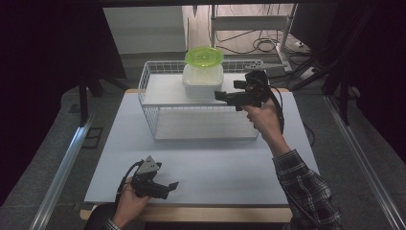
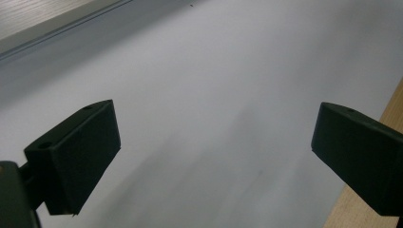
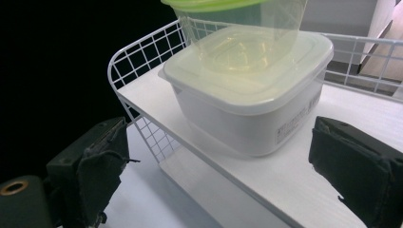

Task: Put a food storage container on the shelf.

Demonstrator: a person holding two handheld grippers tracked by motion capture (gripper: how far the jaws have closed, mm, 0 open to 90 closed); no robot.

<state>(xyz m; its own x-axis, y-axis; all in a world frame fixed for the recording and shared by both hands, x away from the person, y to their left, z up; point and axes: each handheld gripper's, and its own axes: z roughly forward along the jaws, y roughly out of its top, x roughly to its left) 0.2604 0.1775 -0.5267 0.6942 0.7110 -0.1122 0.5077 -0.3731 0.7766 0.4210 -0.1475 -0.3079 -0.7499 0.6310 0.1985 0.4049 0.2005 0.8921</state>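
Observation:
A white square lidded container [image 1: 202,81] [image 3: 247,85] stands on the top shelf of a white wire rack [image 1: 158,91] [image 3: 142,57]. A clear tub with a green lid [image 1: 204,57] [image 3: 242,28] is stacked on it. My right gripper [image 1: 221,96] [image 3: 218,171] is held open at the rack's right front, its jaws wide apart just short of the white container, with nothing between them. My left gripper [image 1: 173,185] [image 2: 214,156] is open low over the pale table [image 1: 201,163] [image 2: 228,85] near its front edge, empty.
The rack has a lower shelf [image 1: 206,127] under the top one and stands at the back of the table. A wooden strip [image 2: 380,118] edges the table. Black curtains hang at both sides, with cables on the floor [image 1: 263,45] behind.

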